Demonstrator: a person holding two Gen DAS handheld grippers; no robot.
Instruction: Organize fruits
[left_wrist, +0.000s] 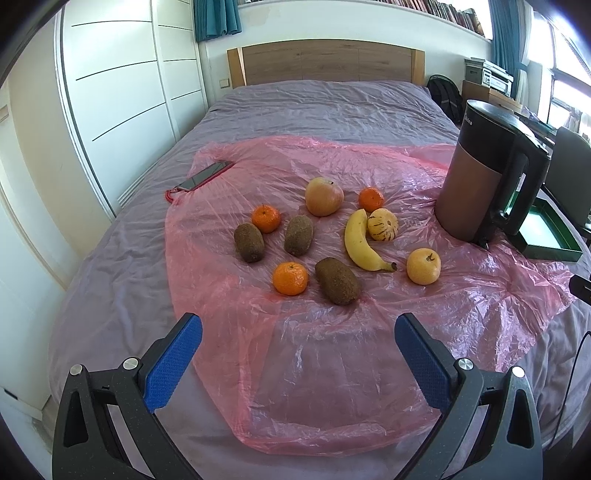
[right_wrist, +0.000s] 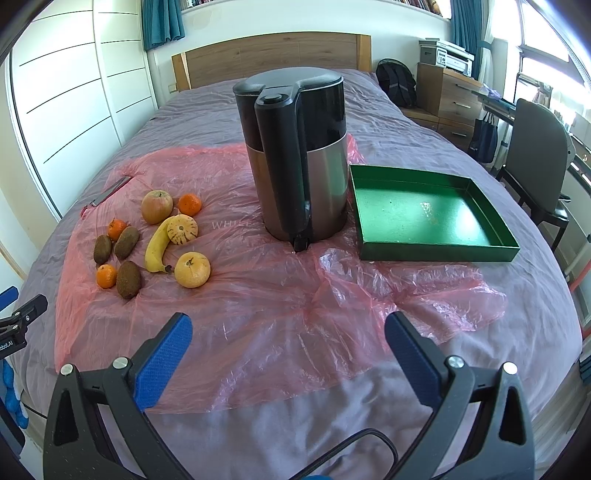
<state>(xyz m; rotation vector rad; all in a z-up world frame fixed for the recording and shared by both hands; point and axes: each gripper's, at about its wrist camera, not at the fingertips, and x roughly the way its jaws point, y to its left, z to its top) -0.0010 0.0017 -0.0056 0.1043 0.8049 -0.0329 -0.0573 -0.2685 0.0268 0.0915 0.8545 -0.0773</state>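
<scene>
Left claw (left_wrist: 298, 325) wide apart, holding nothing, hovering over near edge of pink plastic sheet (left_wrist: 314, 362) on the bed (left_wrist: 110, 277). Right claw (right_wrist: 288, 325) likewise wide and unloaded, aimed further right. Straight ahead of left claw, nearest: kiwi (left_wrist: 338, 281), long axis slanting near-right to far-left, with mandarin (left_wrist: 290, 278) just left of it. Beyond, two more kiwis (left_wrist: 249, 242) (left_wrist: 298, 235) roughly upright in view, mandarin (left_wrist: 266, 218) between them at far side, banana (left_wrist: 364, 242) curving near-far with stem end near-right, striped melon-like fruit (left_wrist: 383, 224) touching it, yellow apple (left_wrist: 423, 266) to right. Farthest: reddish apple (left_wrist: 324, 196), third mandarin (left_wrist: 371, 199). Left claw clearly closer to whole fruit cluster; green tray (right_wrist: 424, 218) empty, right of kettle (right_wrist: 299, 155), closer to right claw. Likely destination, so kettle stands between fruit and tray. Faint "WHITE"-like print on sheet near kettle, unsure; kettle logo unreadable. Phone (left_wrist: 205, 176) far left.
</scene>
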